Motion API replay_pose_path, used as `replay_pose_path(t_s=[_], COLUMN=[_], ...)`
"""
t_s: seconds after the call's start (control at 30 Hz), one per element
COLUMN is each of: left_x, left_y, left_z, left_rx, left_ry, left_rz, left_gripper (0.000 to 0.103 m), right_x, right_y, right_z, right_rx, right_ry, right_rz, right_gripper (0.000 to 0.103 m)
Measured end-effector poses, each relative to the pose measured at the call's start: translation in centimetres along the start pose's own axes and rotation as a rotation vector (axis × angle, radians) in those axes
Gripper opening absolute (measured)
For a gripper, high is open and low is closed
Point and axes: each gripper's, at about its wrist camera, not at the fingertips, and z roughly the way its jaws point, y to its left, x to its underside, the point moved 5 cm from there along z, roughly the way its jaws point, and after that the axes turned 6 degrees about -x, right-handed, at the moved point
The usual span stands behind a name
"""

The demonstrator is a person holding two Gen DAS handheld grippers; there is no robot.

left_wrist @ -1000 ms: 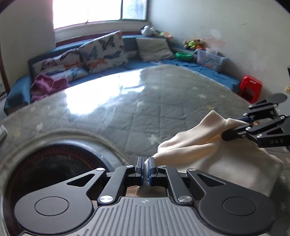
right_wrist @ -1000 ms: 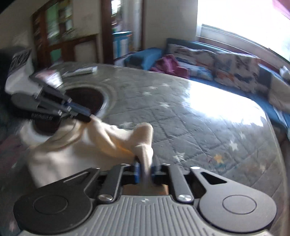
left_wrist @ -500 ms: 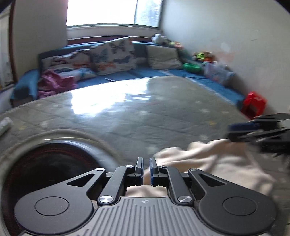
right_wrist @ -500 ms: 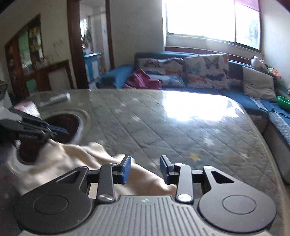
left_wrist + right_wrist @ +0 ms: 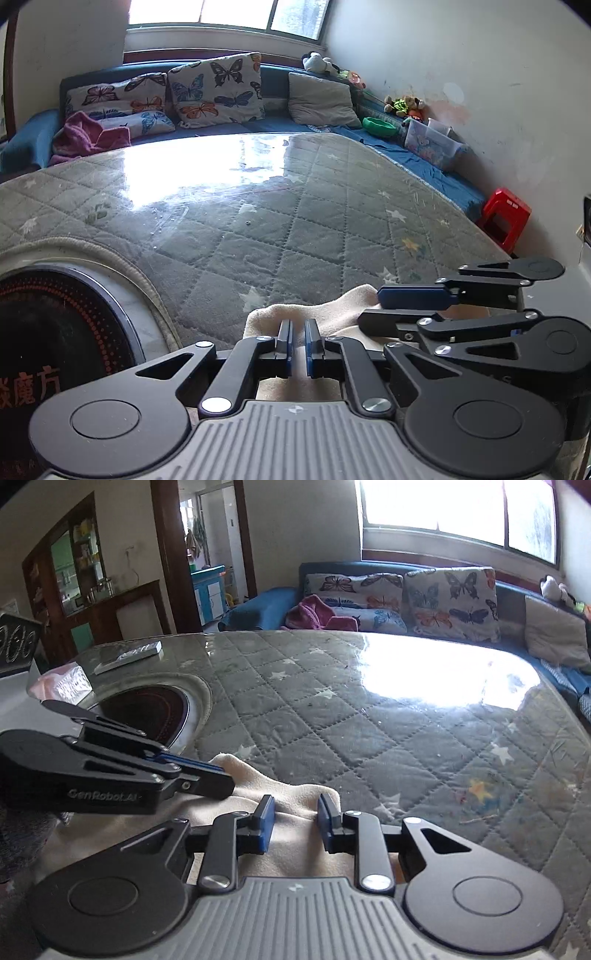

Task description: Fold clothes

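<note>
Left wrist view: my left gripper has its fingers nearly together, just a thin slit between the blue pads. I see no fold of cloth pinched in that slit, so I read it as closed on nothing. It sits over the near edge of the cream cloth, which lies bunched on the quilted table cover. My right gripper comes in from the right, low over the same cloth.

Right wrist view: right gripper has a clear gap and the jaws are closing. The cloth humps up between the pads, but I can't see them pressing it. Left gripper reaches in from the left, its tips on the cloth's far fold. A round dark hob is set into the table behind it, a remote beyond.
</note>
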Motion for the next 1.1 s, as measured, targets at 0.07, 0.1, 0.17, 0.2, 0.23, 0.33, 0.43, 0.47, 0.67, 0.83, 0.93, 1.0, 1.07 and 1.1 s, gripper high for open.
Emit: replay_pose_path(t_s=[0.07, 0.1, 0.17, 0.2, 0.23, 0.33, 0.43, 0.47, 0.67, 0.83, 0.93, 1.0, 1.07, 1.1], left_x=[0.0, 0.1, 0.4, 0.5, 0.6, 1.4, 2.6, 3.0, 4.0, 4.1, 4.3, 4.4, 4.5, 4.4], left_y=[0.2, 0.4, 0.6, 0.6, 0.6, 0.4, 0.6, 1.0, 3.6, 4.6, 5.3, 5.9, 6.2, 6.2], left_z=[-0.3, -0.5, -1.2, -1.7, -2.2, -4.0, -4.8, -5.0, -6.3, -6.7, -5.9, -6.2, -6.6, -6.9], left_rx=[0.001, 0.002, 0.002, -0.003, -0.004, 0.015, 0.004, -0.006, -0.054, -0.077, -0.09, -0.099, -0.105, -0.107], left_ry=[-0.012, -0.016, -0.026, -0.033, -0.041, -0.058, -0.048, -0.044, -0.066, -0.077, -0.055, -0.058, -0.061, -0.071], left_rz=[-0.004, -0.008, -0.014, -0.013, -0.013, -0.009, -0.006, -0.009, -0.083, -0.105, -0.136, -0.153, -0.171, -0.168], left_gripper=[0.009, 0.009, 0.009, 0.009, 0.009, 0.009, 0.009, 0.009, 0.009, 0.009, 0.009, 0.009, 0.009, 0.009], right_x=[-0.2, -0.1, 0.2, 0.5, 0.8, 1.7, 2.3, 2.5, 3.0, 3.0, 3.7, 4.2, 4.1, 4.0], right_y=[-0.2, -0.3, -0.6, -0.6, -0.7, -1.1, -2.2, -2.8, -4.6, -4.1, -4.4, -5.0, -5.2, -5.2], right_z=[-0.6, -1.1, -2.4, -3.1, -3.6, -4.9, -5.4, -5.4, -5.8, -6.8, -6.5, -6.4, -7.1, -7.5], right_rx=[0.006, 0.009, 0.007, 0.013, 0.019, 0.041, 0.069, 0.08, 0.125, 0.115, 0.12, 0.136, 0.139, 0.146], right_ry=[-0.017, -0.026, -0.044, -0.045, -0.045, -0.038, -0.043, -0.045, -0.069, -0.088, -0.059, -0.05, -0.063, -0.072], right_rz=[0.008, 0.02, 0.035, 0.033, 0.03, 0.028, 0.059, 0.08, 0.12, 0.11, 0.111, 0.122, 0.135, 0.129], right_gripper=[0.024, 0.024, 0.025, 0.025, 0.025, 0.025, 0.025, 0.025, 0.024, 0.025, 0.024, 0.024, 0.024, 0.025])
